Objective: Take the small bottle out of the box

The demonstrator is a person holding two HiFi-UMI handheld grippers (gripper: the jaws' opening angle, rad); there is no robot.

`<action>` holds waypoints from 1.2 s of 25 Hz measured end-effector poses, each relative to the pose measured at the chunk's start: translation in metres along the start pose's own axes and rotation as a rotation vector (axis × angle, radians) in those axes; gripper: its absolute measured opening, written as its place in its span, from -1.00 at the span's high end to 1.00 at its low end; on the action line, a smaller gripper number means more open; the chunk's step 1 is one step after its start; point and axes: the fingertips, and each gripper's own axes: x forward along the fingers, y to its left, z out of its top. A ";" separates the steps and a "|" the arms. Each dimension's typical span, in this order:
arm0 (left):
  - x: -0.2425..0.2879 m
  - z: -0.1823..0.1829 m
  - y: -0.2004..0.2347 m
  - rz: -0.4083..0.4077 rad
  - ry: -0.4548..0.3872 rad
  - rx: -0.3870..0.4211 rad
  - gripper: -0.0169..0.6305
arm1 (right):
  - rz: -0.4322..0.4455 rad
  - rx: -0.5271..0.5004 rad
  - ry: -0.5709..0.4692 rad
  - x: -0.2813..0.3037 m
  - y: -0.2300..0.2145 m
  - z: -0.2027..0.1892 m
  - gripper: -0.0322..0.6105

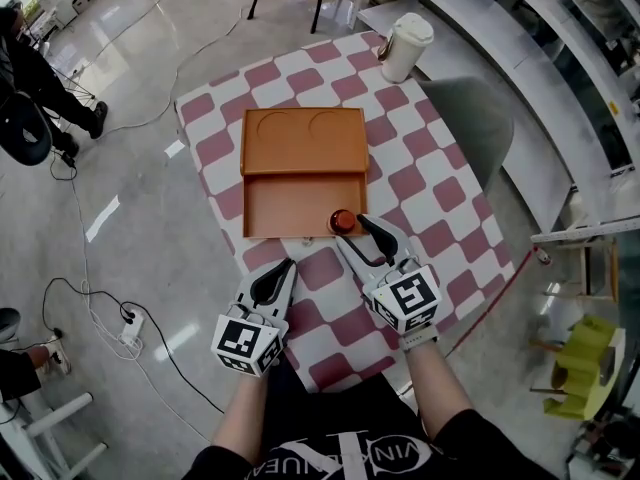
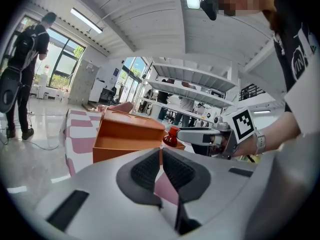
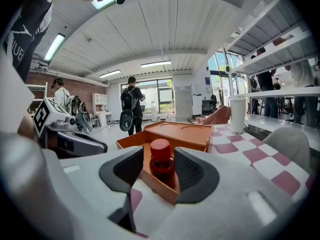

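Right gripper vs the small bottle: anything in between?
Yes: the box's near corner wall stands between the open right gripper and the lower body of the small bottle. The bottle's red cap rises above that rim, with nothing visible in front of it.

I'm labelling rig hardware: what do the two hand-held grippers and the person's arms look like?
The left hand-held gripper and right hand-held gripper both have light-grey bodies with black ribbed pads on tapered jaws. Each carries a white cube bearing black square markers. The person wears a black shirt with white print.
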 end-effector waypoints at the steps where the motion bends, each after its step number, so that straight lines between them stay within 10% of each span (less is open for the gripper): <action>1: 0.000 -0.001 0.001 0.001 0.001 -0.003 0.87 | 0.002 -0.002 0.000 0.002 -0.001 0.000 0.36; 30: -0.007 -0.022 0.010 0.047 0.006 -0.061 0.87 | -0.017 -0.085 -0.032 0.018 -0.004 -0.001 0.44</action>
